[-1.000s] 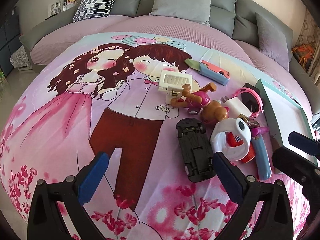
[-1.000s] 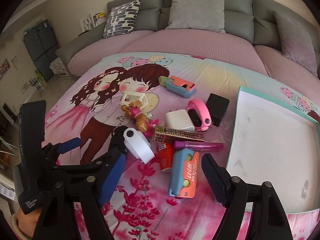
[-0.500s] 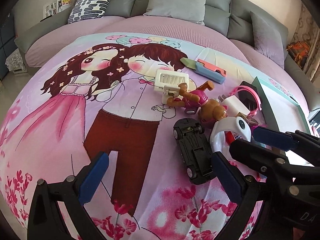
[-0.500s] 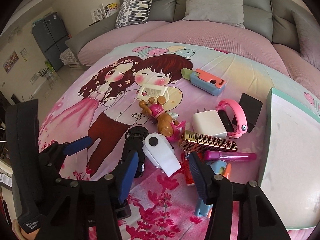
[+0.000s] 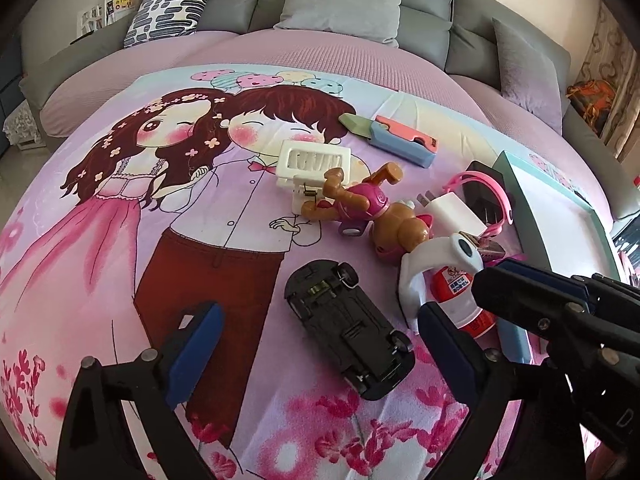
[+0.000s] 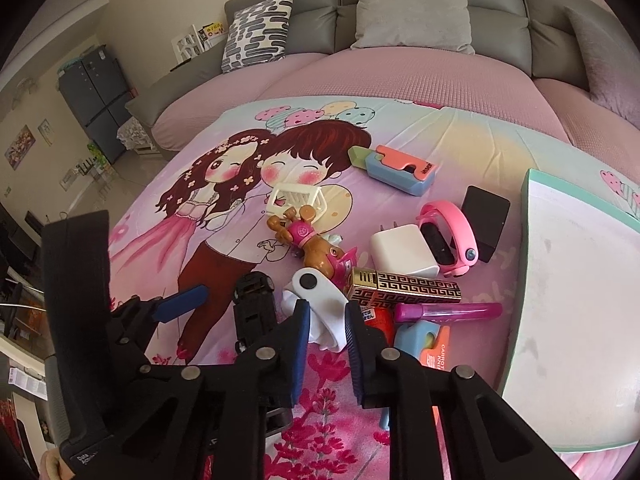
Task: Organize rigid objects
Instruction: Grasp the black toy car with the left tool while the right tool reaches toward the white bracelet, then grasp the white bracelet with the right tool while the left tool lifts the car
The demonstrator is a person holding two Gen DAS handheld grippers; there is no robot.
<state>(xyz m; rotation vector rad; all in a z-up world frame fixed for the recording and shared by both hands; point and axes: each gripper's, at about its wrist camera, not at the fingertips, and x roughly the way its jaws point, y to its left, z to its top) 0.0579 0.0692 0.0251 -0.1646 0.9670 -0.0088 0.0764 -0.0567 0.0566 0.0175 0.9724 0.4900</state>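
Note:
A black toy car (image 5: pixel 348 328) lies upside down on the printed bedspread between the pads of my left gripper (image 5: pixel 316 316). Its jaws are closing, wide apart and not touching the car. Just right of the car lies a white curved holder (image 6: pixel 320 296) with a black dot. My right gripper (image 6: pixel 326 318) is shut on its near end. In the left wrist view the right gripper (image 5: pixel 492 276) reaches in from the right over a red bottle (image 5: pixel 460 296). The car (image 6: pixel 254 300) also shows left of the right fingers.
A pile lies behind the holder: a brown dog toy (image 5: pixel 360 204), white charger (image 6: pixel 404 250), pink watch (image 6: pixel 448 236), gold box (image 6: pixel 404 288), purple tube (image 6: pixel 448 312) and a blue-and-pink box (image 6: pixel 400 172). A teal-rimmed tray (image 6: pixel 532 208) sits at right. Grey sofa cushions (image 6: pixel 412 8) stand behind.
My right gripper swung left from the blue toy to the white holder, and its jaws went from wide open to shut on it. The left jaws narrowed slightly around the car.

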